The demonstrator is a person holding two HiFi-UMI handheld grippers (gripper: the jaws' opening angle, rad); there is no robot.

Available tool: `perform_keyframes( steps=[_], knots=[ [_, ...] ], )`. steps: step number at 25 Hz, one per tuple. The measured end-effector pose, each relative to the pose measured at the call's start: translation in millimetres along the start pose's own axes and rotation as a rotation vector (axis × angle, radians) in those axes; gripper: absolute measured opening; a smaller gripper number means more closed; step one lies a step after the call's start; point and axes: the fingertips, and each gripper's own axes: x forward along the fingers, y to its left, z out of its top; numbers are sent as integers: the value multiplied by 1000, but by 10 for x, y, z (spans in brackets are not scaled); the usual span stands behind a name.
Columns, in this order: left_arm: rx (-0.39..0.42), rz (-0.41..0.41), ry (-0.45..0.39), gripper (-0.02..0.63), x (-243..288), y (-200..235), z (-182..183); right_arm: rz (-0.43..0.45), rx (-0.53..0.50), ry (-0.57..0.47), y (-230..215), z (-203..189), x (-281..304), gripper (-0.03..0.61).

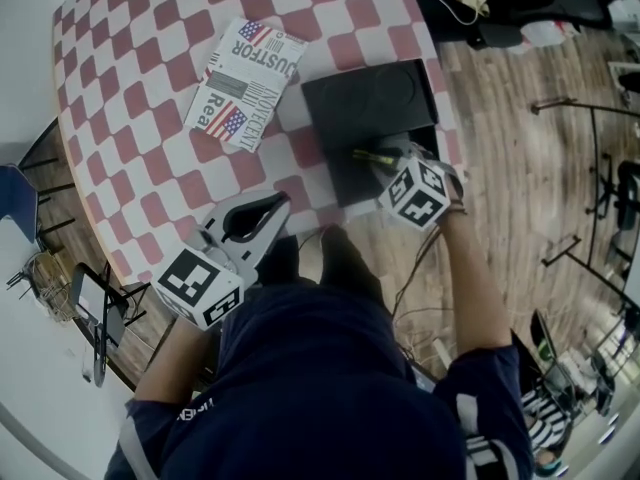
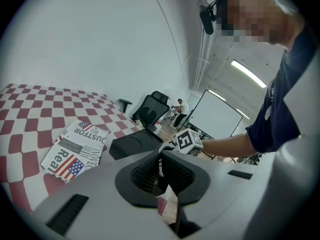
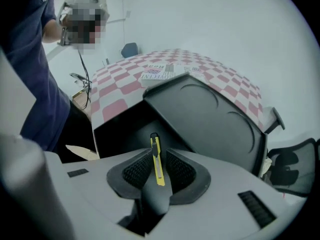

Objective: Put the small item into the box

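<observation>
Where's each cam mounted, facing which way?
Head view: on the head, steeply down at the table; shows torso, left gripper, right gripper.
Left gripper view: on that gripper, facing newspaper and box; own shut jaws.
Right gripper view: on that gripper, into the box; jaws clamp the knife.
All share the box.

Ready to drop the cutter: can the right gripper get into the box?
Probably yes: the lid stands open, and the right gripper, shut on the yellow cutter, hangs at the box mouth with nothing between.
</observation>
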Motion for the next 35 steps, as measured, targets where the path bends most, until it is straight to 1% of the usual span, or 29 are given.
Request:
perform_keyframes(
  steps=[4, 11, 15, 17, 21, 26, 31, 35],
  knots=[
    [38, -37, -6, 43, -29, -30, 86, -76, 149, -136, -16, 112, -457, 76],
    [101, -120, -34, 43, -149, -142, 297, -194, 378, -343, 182, 332, -1281, 63],
    [139, -153, -55, 43, -249, -210, 408, -244, 531, -538, 243, 564, -1752, 56],
    [159, -169, -67, 43, -299, -240, 459, -265, 589, -632, 263, 701, -1974, 48],
    [197, -195, -96, 43, -423, -344, 567, -298, 624, -746, 353, 915, -2321, 40],
    [247, -217, -138, 43, -543, -505, 715, -303, 667, -867, 479, 1115, -2626, 37],
    [279, -223, -154, 43, -596, -584, 777, -311, 674, -915, 587, 1212, -2736, 34],
    [285, -226, -164, 43, -595, -630, 807, -316, 684, -932, 617, 1212, -2767, 30]
  ],
)
